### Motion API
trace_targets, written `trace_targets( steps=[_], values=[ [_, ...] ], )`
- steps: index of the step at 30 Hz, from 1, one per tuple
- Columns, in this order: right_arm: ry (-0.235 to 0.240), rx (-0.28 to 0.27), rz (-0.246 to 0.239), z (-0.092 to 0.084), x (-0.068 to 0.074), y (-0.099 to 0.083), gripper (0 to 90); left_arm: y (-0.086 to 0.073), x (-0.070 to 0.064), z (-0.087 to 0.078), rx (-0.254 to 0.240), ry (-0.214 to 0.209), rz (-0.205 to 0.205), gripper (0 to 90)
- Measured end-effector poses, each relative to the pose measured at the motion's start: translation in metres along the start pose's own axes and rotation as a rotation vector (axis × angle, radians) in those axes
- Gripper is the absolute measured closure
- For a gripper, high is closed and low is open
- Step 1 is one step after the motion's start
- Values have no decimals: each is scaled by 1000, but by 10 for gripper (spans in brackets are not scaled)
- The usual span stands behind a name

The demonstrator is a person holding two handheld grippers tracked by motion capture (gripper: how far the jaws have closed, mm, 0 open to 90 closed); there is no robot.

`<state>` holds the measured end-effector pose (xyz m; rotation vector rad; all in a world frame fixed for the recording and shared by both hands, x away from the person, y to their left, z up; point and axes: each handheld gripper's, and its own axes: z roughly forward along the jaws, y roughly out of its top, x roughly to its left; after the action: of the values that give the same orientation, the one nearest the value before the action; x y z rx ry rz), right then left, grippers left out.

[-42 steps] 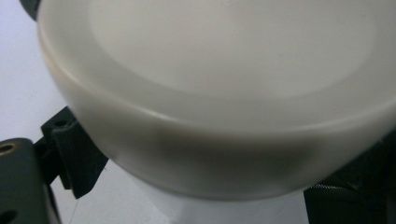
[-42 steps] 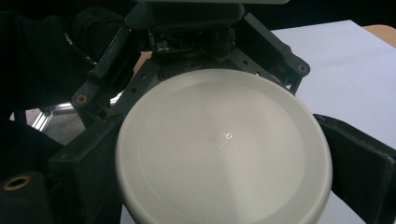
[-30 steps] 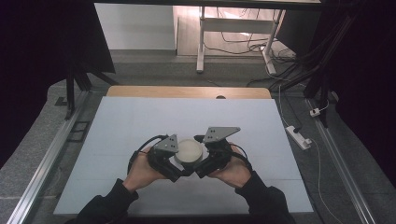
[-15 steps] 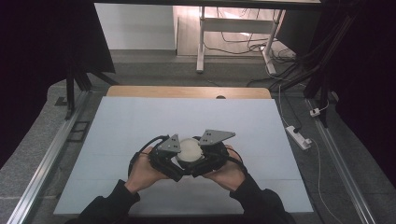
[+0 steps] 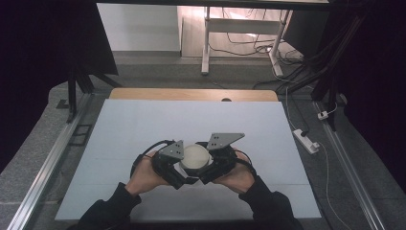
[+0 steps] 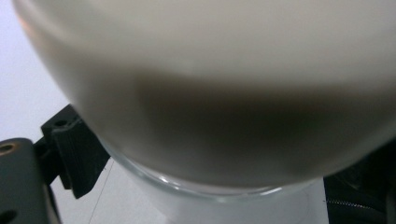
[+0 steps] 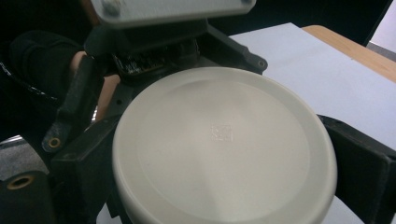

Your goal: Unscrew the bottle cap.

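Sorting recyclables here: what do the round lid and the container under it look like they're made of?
Lid: likely plastic, matte cream, with a small moulded square mark at its centre. Container: clear with a bright rim highlight, so glass or clear plastic; I cannot tell which.

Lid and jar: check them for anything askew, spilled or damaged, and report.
Nothing stands out. The lid sits flat and unmarked on the jar, with both claws, left and right, closed in around it. No spill on the table.
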<state>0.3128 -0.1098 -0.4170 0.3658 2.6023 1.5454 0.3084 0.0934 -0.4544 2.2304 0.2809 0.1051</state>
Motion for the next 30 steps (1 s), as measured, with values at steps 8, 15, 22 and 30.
trace_targets(
  steps=[8, 15, 22, 30],
  values=[
    [-17, -9, 5, -5, -1, 2, 72, -2, 3, 0, 0, 16, -17, 76],
    [-34, -5, 6, -7, -2, 2, 72, -5, 6, -2, -4, 38, -34, 76],
    [-42, -8, 6, -10, -2, 3, 72, -7, 11, -4, -6, 56, -49, 76],
    [-54, -7, 13, -14, -2, 1, 72, -10, 16, -5, -4, 77, -73, 76]
  ],
)
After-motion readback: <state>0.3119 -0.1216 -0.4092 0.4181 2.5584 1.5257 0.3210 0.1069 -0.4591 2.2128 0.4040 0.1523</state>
